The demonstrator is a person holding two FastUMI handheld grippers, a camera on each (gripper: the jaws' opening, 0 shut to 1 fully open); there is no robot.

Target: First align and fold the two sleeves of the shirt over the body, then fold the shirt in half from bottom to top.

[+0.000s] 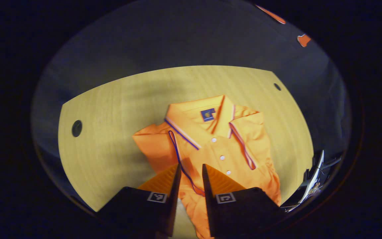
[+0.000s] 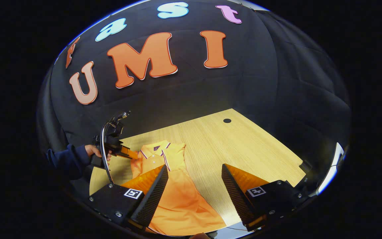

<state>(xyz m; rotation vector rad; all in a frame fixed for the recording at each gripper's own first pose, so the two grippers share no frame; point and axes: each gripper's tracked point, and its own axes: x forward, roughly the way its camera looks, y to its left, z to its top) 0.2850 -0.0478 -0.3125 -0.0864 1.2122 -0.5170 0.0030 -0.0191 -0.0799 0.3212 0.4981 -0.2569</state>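
An orange polo shirt (image 1: 224, 149) lies face up on the wooden table (image 1: 111, 109), collar toward the far side. One sleeve is folded over the body on the right of the left gripper view. The other sleeve's blue-trimmed hem (image 1: 177, 156) runs across the chest and down between my left gripper's fingers. My left gripper (image 1: 191, 167) hovers over the shirt's chest with a narrow gap between its jaws. In the right gripper view the shirt (image 2: 177, 199) stretches toward me. My right gripper (image 2: 194, 167) stands wide open over its lower part. The left gripper (image 2: 129, 153) touches the shirt's shoulder there.
A hand in a dark blue sleeve (image 2: 68, 159) holds the left gripper. The table has round cable holes (image 1: 77, 128) (image 1: 277, 86) (image 2: 227, 120). A curved white-edged frame with cables (image 1: 313, 179) sits at the table's right edge. Bare wood (image 2: 244, 146) lies right of the shirt.
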